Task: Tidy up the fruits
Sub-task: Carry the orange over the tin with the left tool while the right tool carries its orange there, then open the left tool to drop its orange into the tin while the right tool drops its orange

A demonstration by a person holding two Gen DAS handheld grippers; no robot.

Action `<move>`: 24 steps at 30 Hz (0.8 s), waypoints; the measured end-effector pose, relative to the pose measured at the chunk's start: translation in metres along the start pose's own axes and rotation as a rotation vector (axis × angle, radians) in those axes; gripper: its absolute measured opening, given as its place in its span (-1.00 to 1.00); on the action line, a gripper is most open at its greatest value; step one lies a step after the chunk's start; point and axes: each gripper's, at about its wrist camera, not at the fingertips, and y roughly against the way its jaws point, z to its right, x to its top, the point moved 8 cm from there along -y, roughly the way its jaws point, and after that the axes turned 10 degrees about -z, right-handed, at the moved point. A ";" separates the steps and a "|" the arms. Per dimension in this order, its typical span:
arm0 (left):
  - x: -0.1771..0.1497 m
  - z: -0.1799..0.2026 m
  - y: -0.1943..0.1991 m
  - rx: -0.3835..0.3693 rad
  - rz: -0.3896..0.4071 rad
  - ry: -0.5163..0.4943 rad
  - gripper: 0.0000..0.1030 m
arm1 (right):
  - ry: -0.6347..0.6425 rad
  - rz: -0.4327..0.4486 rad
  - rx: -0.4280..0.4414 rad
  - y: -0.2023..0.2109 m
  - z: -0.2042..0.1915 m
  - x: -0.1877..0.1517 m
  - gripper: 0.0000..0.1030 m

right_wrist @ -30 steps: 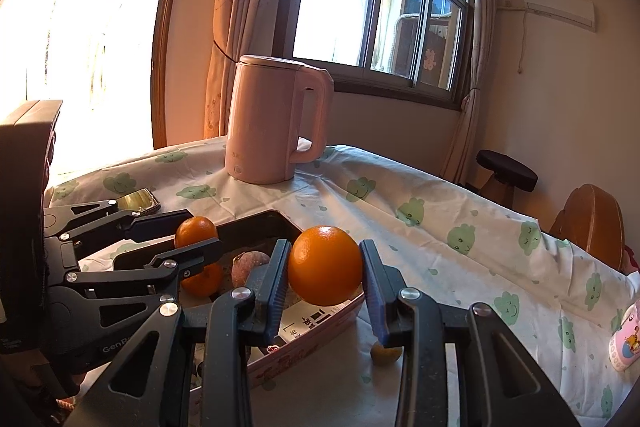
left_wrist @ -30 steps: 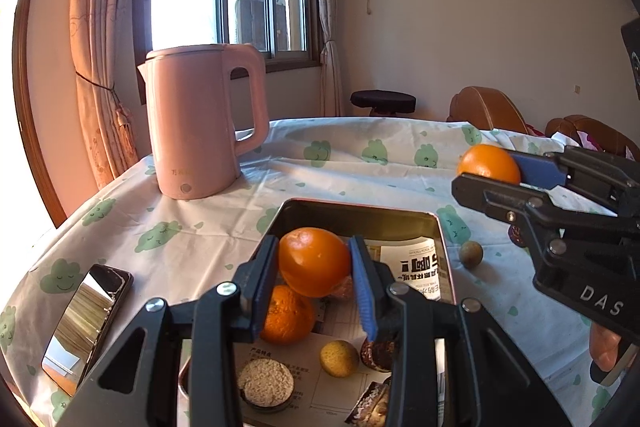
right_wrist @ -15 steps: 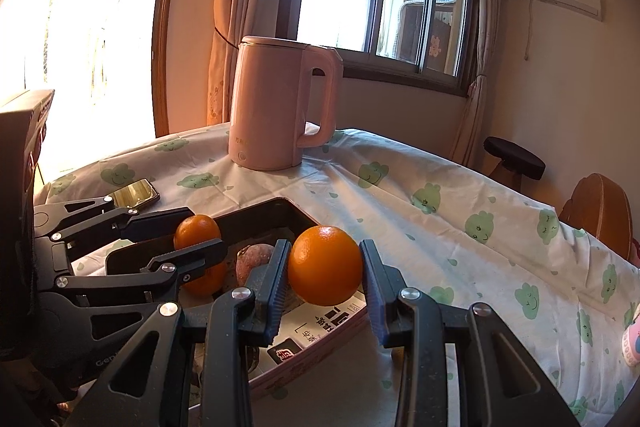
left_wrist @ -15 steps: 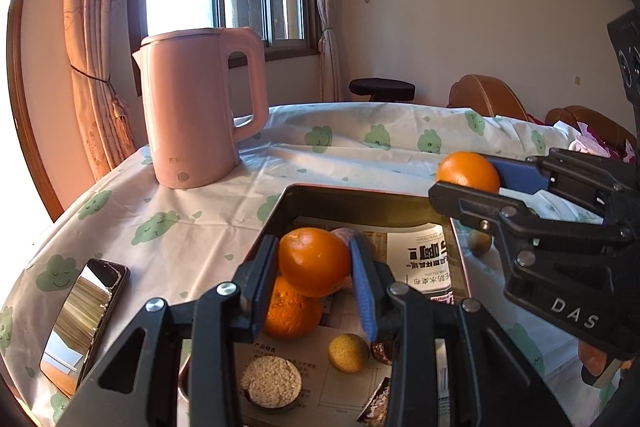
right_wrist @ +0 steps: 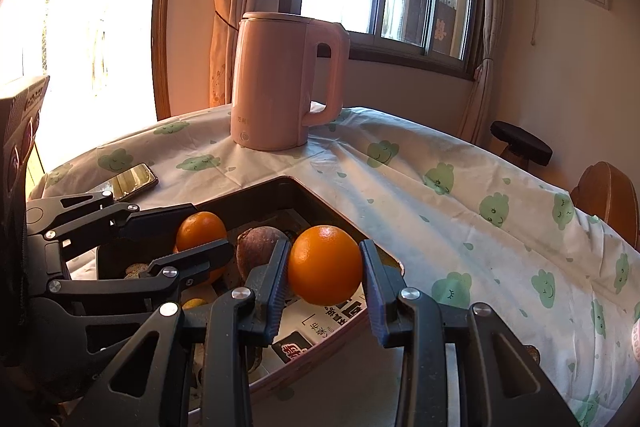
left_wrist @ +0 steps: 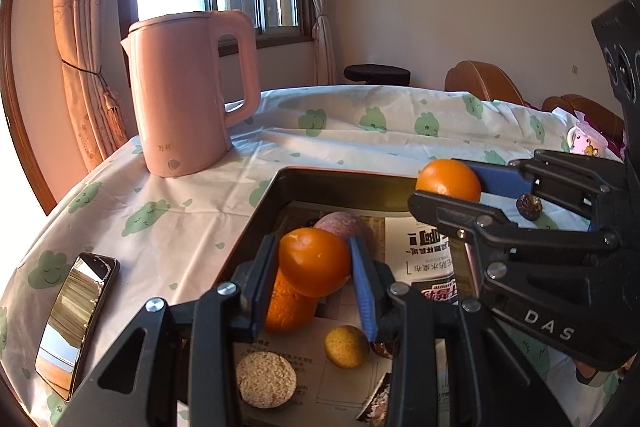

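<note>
In the left wrist view my left gripper [left_wrist: 314,261] is shut on an orange [left_wrist: 314,267], held just above the metal tray [left_wrist: 344,183]. Under it lie a second orange [left_wrist: 286,309] and a purple passion fruit [left_wrist: 344,225]. At the right, my right gripper [left_wrist: 450,185] is shut on another orange [left_wrist: 448,179] over the tray's far right corner. The right wrist view shows that orange [right_wrist: 325,265] squeezed between my right gripper's [right_wrist: 325,267] pads above the tray rim [right_wrist: 332,211]. There the left gripper [right_wrist: 202,233] holds its orange [right_wrist: 200,229] beside the passion fruit [right_wrist: 258,247].
The tray is lined with newspaper and holds a small yellow fruit [left_wrist: 346,347] and a round brown biscuit [left_wrist: 266,379]. A pink kettle [left_wrist: 188,91] stands behind it, and a phone [left_wrist: 76,315] lies at the left. A dark nut [left_wrist: 529,207] sits on the cloth.
The right gripper has carried its orange left and down, from beside the tray to over its far right corner. The left gripper still holds its orange above the tray.
</note>
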 end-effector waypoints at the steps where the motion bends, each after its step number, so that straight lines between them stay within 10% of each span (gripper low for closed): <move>1: 0.000 0.000 -0.001 -0.004 -0.004 0.002 -0.27 | 0.000 -0.005 0.000 -0.001 0.000 0.000 -0.29; 17: -0.003 0.000 -0.007 -0.002 -0.035 -0.009 -0.24 | -0.037 -0.107 0.061 -0.026 0.002 -0.012 -0.29; 24: -0.003 -0.004 -0.005 0.004 -0.023 0.006 0.10 | -0.060 -0.108 0.081 -0.025 0.006 -0.014 -0.18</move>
